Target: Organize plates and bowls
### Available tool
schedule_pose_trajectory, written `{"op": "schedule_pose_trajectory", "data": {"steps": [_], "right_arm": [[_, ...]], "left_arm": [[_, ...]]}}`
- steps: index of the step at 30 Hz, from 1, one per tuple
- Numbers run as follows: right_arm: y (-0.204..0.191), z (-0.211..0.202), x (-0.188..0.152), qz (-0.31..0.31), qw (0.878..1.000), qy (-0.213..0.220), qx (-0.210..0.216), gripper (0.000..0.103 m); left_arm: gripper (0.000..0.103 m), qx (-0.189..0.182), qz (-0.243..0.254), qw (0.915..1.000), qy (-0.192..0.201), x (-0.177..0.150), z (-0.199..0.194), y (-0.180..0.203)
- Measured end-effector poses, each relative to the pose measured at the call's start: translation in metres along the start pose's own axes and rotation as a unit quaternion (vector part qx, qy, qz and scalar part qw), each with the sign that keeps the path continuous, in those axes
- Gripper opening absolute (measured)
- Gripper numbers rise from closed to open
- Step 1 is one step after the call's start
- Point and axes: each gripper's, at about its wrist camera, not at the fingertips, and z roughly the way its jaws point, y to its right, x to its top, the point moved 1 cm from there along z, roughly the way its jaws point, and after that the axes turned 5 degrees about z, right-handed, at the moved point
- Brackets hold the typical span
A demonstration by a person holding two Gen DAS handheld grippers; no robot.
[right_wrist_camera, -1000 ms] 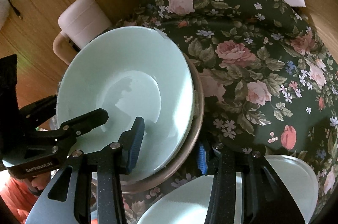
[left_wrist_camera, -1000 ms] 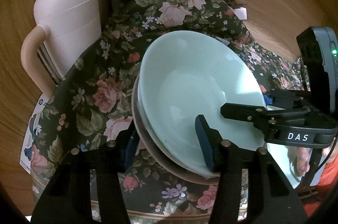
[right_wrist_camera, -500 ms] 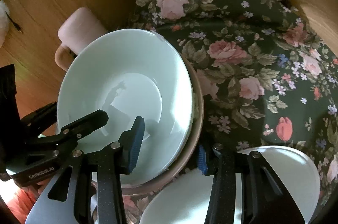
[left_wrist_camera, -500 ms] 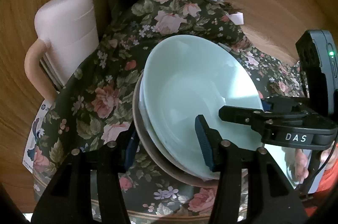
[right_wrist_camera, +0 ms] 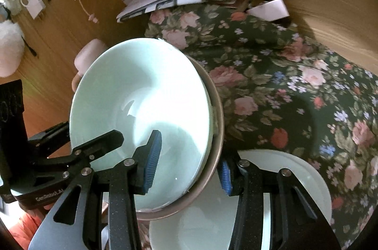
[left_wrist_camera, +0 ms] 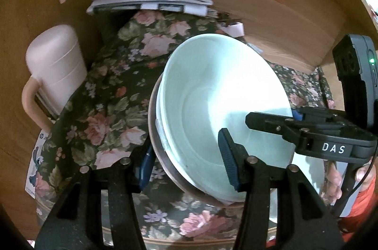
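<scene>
You have a pale green bowl (left_wrist_camera: pixel 224 113) nested in a brown bowl (right_wrist_camera: pixel 216 132), lifted over the flowery cloth (left_wrist_camera: pixel 113 108). Your left gripper (left_wrist_camera: pixel 186 162) and right gripper (right_wrist_camera: pixel 189 160) each pinch a rim of the stack. The bowls look hard, smooth and slippery, and would break if dropped. Grip both rims together. A white plate (right_wrist_camera: pixel 295 174) lies below.

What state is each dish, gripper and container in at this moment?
Mint bowl: nested in the brown bowl, tilted, empty.
Brown bowl: under the mint bowl, gripped from both sides.
Left gripper: shut on the stack's rim.
Right gripper: shut on the opposite rim.
White plate: flat on the floral cloth, empty.
Pink jug: upright, lid shut.
</scene>
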Motion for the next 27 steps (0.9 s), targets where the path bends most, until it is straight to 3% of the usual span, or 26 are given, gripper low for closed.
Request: {"op": "schedule_pose_trajectory", "data": {"steps": [27], "right_arm": [[0.053,-0.072,-0.054,0.063,0.996,0.043,-0.049,0.04]], "left_arm": [[0.051,-0.071,0.06,0.9954,-0.021,-0.013,0.007,0.089]]}}
